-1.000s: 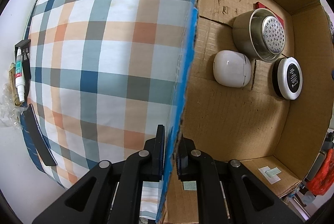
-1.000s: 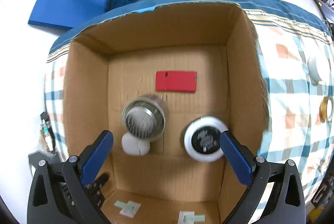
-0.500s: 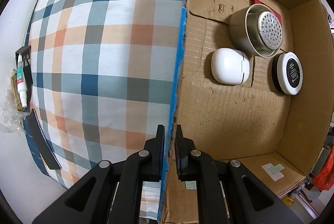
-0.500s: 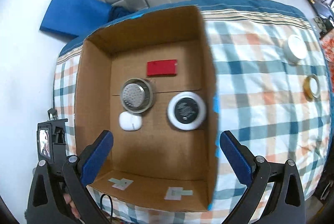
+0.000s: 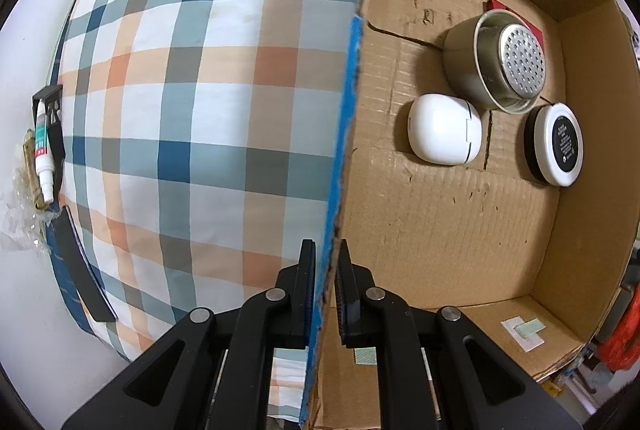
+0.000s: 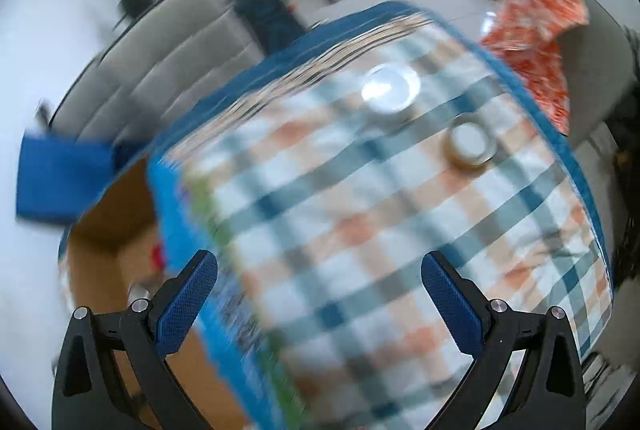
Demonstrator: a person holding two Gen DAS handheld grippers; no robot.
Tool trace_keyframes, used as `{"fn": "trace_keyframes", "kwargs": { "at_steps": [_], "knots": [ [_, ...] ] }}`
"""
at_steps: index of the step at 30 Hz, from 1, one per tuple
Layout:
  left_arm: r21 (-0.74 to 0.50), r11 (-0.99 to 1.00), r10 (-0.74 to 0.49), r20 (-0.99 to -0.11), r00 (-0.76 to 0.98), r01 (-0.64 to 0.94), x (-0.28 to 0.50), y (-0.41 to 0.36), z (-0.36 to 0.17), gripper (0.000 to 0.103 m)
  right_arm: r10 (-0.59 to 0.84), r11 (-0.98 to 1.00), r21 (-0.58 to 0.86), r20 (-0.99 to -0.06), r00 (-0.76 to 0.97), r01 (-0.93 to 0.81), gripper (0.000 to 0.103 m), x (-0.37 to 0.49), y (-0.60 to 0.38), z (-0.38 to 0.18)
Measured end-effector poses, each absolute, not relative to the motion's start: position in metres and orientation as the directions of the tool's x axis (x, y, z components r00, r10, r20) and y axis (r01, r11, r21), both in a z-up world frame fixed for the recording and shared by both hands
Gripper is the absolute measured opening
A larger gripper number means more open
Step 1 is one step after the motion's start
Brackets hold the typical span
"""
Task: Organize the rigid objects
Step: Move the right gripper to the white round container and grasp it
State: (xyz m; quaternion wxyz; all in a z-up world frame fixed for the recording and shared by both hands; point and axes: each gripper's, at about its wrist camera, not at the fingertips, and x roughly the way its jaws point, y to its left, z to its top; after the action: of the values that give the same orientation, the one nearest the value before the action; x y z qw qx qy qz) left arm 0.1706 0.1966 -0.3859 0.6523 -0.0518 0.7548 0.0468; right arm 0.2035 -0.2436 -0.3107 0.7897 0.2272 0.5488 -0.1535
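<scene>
cardboard box (image 5: 460,230) sits on the plaid tablecloth (image 5: 192,101), with its left wall clamped between the left gripper (image 5: 324,270) fingers, so that hand looks like it's just steadying it. inside: white case (image 5: 442,133), metal cup (image 5: 496,65), round black-and-white tin (image 5: 558,143), red card (image 5: 498,5). the right gripper (image 6: 320,290) is spread wide with nothing in it, over the cloth facing a white lid (image 6: 390,87) and a tape roll (image 6: 472,143), far right. my guess: grab one of those next. tin's print is too small to read.
</scene>
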Motion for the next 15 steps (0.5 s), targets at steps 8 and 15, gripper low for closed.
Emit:
{"fn": "trace_keyframes", "kwargs": {
  "at_steps": [8, 15],
  "knots": [
    [0.041, 0.975, 0.013, -0.991, -0.131, -0.22, 0.166, 0.204, -0.384, 0.009, -0.176, 0.711, 0.154, -0.906, 0.386, 0.686, 0.103, 0.254, -0.318, -0.369],
    [0.039, 0.962, 0.004, -0.992, -0.129, -0.271, 0.159, 0.208, -0.386, 0.01, -0.19, 0.715, 0.114, -0.918, 0.348, 0.69, 0.099, 0.315, -0.342, -0.427]
  ]
}}
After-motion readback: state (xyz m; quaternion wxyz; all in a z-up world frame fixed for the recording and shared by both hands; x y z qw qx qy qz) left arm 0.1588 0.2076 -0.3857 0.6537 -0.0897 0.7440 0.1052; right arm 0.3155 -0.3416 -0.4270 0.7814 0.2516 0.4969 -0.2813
